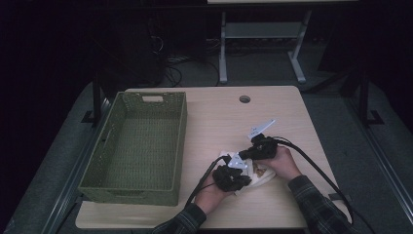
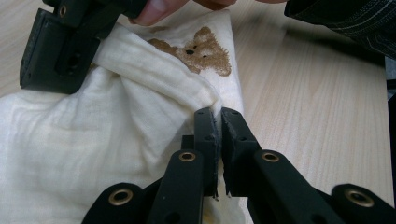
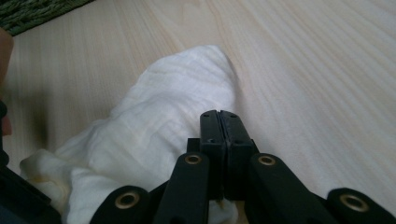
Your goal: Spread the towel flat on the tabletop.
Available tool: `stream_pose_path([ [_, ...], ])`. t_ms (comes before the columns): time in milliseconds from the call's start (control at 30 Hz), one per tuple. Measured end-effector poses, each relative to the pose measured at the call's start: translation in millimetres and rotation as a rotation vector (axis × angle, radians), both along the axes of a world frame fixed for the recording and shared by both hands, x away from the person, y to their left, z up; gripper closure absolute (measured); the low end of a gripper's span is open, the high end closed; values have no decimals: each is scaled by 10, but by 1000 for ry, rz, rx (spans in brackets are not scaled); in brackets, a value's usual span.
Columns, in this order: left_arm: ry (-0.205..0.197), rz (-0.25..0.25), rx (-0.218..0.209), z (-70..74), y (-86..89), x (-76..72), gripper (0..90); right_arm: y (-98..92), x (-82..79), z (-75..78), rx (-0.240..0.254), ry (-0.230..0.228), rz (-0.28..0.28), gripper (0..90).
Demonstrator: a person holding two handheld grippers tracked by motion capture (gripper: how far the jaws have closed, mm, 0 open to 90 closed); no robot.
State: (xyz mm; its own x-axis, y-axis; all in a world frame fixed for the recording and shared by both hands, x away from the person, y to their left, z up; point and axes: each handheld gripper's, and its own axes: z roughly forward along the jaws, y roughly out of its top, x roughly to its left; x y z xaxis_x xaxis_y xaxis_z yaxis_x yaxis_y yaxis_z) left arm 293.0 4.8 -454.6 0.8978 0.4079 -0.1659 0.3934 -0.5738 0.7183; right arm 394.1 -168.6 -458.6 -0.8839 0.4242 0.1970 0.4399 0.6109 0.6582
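Both grippers grasp a cream cloth (image 1: 253,176) lying crumpled on the near right part of a table (image 1: 214,122), just right of a basket (image 1: 146,141). The left gripper (image 2: 218,122) has its jaws almost together, with a fold of the cloth's edge pinched between the pads. The right gripper (image 3: 219,122) has its jaws fully together; the cloth bunches around and beneath the tips, and a thin layer appears to be nipped there, though the pads hide the contact itself.

The step in hand is judged to be taking hold: two grip points secured on one cloth, which rests on the table, not yet lifted. The next move probably calls for drawing the two grips apart to spread or fold the cloth, or raising it together toward the basket. Either way, both pinches must hold, since thin fabric slips easily from flat pads.

The cloth is a soft, crinkled gauze weave, matt and limp, falling in loose rounded folds. It bears a brown bear motif (image 2: 205,51) near one edge. The table is pale wood-grain laminate, smooth and flat, with a round cable hole (image 1: 245,99) at the far side. The basket is olive green, woven, rectangular, with sloping walls and a slot handle in its far end; nothing lies inside it. The jaws are black, rigid and blocky, with brass-coloured pivot rivets.
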Motion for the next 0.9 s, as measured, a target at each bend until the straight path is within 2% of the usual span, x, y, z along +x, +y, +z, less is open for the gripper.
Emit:
stream_pose_path([
  [33,-4,2,2,16,9,2,851,-6,-9,17,4,2,-9,891],
  [100,-12,5,-2,41,31,11,852,-80,-4,83,12,-41,-28,897],
  [200,-34,18,-3,103,86,30,853,-231,-7,217,31,-75,-76,900],
  [400,-78,63,-38,244,205,60,855,-521,-52,460,82,-132,-162,900],
  [500,-93,77,-50,295,245,73,856,-655,-74,561,78,-178,-207,900],
  [600,-97,93,-65,332,274,74,857,-823,-63,606,88,-192,-262,900],
  [833,-105,125,-65,355,335,97,859,-1195,-16,640,78,-230,-393,900],
  [900,-112,130,-49,369,352,99,859,-1269,-2,628,61,-235,-427,900],
])
